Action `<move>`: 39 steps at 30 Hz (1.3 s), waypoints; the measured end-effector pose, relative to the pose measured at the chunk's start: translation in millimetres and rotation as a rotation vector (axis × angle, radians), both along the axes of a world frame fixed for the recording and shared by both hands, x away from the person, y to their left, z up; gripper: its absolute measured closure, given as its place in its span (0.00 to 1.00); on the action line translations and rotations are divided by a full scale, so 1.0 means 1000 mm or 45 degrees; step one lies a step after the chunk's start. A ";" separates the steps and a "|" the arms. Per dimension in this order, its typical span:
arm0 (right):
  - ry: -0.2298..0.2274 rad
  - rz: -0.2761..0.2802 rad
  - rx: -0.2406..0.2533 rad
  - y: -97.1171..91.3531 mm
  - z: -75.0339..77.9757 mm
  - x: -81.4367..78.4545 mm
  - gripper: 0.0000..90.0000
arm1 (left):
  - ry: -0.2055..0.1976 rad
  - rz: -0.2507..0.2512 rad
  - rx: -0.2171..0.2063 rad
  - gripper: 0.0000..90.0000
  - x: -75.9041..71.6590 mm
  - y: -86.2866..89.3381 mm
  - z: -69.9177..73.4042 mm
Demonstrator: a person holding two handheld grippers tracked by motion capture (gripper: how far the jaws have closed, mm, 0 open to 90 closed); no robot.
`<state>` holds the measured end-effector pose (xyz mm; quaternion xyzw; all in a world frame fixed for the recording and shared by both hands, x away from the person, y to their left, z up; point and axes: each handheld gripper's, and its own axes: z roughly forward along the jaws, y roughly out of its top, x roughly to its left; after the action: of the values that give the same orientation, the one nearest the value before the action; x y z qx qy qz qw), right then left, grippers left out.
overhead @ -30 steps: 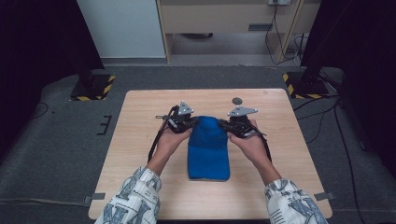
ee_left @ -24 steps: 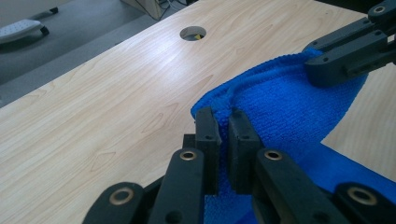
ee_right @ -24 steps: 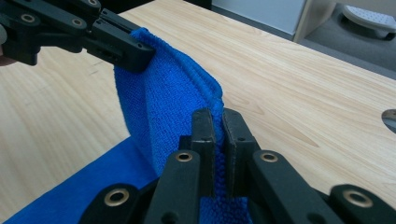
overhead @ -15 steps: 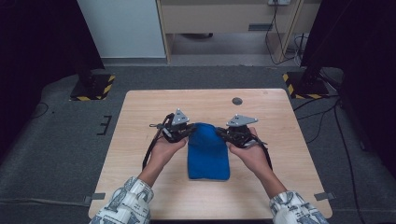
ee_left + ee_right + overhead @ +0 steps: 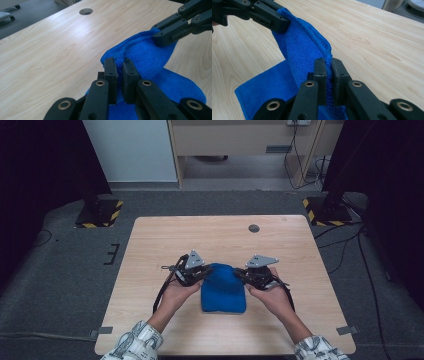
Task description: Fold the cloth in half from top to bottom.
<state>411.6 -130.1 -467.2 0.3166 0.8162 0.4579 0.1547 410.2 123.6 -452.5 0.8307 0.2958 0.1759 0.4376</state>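
Blue cloth (image 5: pixel 223 287) on wooden worktop (image 5: pixel 150 245), left gripper (image 5: pixel 119 65) and right gripper (image 5: pixel 329 65) fingers each pinching its raised far edge

The cloth (image 5: pixel 223 290) is laid on the tabletop (image 5: pixel 150 245) nearer its front edge, flanked at its far corners by the left gripper (image 5: pixel 202 273) and the right gripper (image 5: pixel 241 274).

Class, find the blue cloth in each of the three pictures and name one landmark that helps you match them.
High view: blue cloth lies mid-table, between the two claws.
Left gripper view: cloth right of centre, its edge pinched in the left claw.
Right gripper view: cloth left of centre, edge pinched in the right claw.
Shared landmark: the table's round hole, in the high and left gripper views.
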 end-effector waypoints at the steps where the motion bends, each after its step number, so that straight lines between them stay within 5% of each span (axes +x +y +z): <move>1: 0.004 0.002 0.001 -0.001 -0.001 -0.001 0.93 | 0.001 -0.003 -0.003 0.93 -0.001 0.000 -0.001; 14: 0.029 0.039 -0.012 0.003 -0.016 -0.014 0.92 | 0.051 -0.007 -0.019 0.92 -0.017 0.009 -0.020; 39: 0.044 0.073 -0.033 0.003 -0.021 -0.027 0.89 | 0.102 -0.007 -0.058 0.90 -0.032 0.015 -0.037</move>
<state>384.8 -127.4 -488.1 0.2991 0.8334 0.4458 0.1314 378.5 138.2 -489.5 0.8277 0.3148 0.1347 0.4446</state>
